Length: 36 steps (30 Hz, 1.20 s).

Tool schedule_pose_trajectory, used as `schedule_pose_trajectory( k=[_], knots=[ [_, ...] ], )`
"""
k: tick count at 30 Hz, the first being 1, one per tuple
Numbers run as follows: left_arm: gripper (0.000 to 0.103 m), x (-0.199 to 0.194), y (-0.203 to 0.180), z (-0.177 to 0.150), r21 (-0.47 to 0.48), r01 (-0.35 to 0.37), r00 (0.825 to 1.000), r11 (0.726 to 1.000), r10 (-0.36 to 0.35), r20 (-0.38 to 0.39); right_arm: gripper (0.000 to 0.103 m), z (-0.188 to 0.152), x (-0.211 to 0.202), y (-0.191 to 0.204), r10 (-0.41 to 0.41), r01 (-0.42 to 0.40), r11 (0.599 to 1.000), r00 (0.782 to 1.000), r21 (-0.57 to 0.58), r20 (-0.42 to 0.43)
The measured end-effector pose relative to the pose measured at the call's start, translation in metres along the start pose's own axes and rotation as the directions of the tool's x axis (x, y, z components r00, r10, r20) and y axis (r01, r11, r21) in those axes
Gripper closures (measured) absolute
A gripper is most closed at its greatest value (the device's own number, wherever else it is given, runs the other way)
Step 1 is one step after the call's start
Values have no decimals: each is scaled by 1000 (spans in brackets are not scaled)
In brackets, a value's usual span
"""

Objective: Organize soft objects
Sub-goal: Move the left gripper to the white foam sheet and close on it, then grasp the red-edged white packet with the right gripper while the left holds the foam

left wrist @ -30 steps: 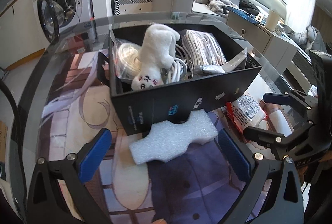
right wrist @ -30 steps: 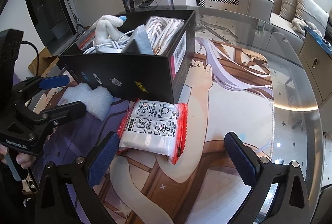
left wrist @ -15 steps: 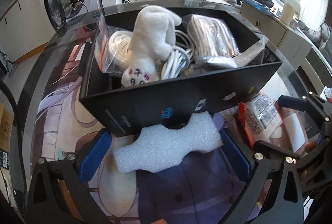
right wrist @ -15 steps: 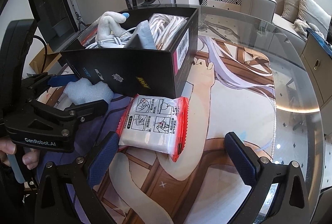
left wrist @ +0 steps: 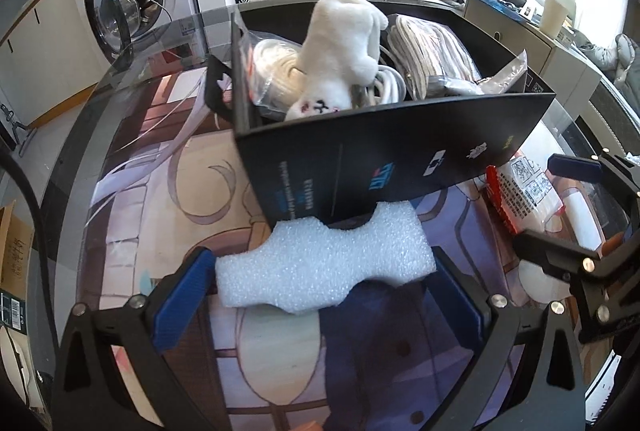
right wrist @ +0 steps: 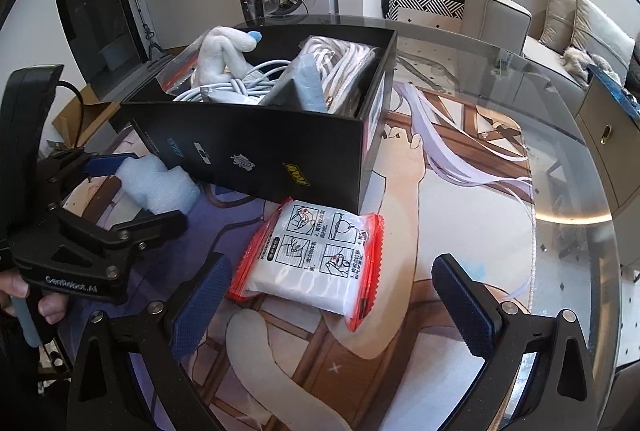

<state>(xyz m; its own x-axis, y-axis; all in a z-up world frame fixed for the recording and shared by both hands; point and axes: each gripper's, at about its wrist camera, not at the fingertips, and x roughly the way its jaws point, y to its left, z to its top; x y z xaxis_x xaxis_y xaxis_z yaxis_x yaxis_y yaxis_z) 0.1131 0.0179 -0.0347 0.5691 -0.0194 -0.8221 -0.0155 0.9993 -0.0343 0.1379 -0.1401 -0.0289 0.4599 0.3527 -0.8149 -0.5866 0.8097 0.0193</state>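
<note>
On the glass-topped table (right wrist: 560, 135), over a printed anime mat, black cardboard box (left wrist: 400, 159) sits open-topped, near wall facing both cameras. White foam block (left wrist: 324, 267) lies flat just in front of that wall, its far edge tucked against the box base; left gripper (left wrist: 324, 295) brackets it, blue-padded fingers (left wrist: 182, 299) spread wide, one pad touching or nearly touching the foam's left end, the other just beside the right end; foam not squeezed, still resting on the mat. Right gripper (right wrist: 336, 307) also spread wide, nothing between the fingers; red-edged plastic packet (right wrist: 312, 263) of white material lies on the mat ahead of it, one corner close to the box's near wall, contact there not clear. Inside the box: white plush toy (left wrist: 340, 47) face-down toward the near wall, coiled white cables (right wrist: 240, 87) beneath it, bagged cable bundle (left wrist: 432, 55) in the right half, grey pouch (right wrist: 304, 87) standing tilted. Right wrist view shows the left gripper from the side, a person's fingers on its handle, foam at its tips. Washing machine (left wrist: 132, 3) with door open stands behind the table; sofa (right wrist: 560, 15) off to the right
</note>
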Motion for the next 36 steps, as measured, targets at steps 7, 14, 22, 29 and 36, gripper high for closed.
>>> schedule_pose_trajectory(
  k=[7,14,22,29,36],
  knots=[
    [0,-3,3,-3,8,13,1000,1000,-14,6,11,-1,3,9,3,-3,1000,1000,-28,-4],
    [11,-7,5,-5,32,28,999,999,-29,24,28,-1,1,10,10,-10,999,1000,-46,-2],
    [12,-13,0,-4,64,52,998,997,-54,35,40,-3,-5,11,4,-3,997,1000,-74,9],
    [12,-25,0,-3,73,69,995,995,-74,71,47,-4,-13,13,11,-8,994,1000,-108,25],
    [12,-47,2,0,82,85,986,993,-95,137,47,0,-33,15,36,-28,993,997,-117,71]
  ],
)
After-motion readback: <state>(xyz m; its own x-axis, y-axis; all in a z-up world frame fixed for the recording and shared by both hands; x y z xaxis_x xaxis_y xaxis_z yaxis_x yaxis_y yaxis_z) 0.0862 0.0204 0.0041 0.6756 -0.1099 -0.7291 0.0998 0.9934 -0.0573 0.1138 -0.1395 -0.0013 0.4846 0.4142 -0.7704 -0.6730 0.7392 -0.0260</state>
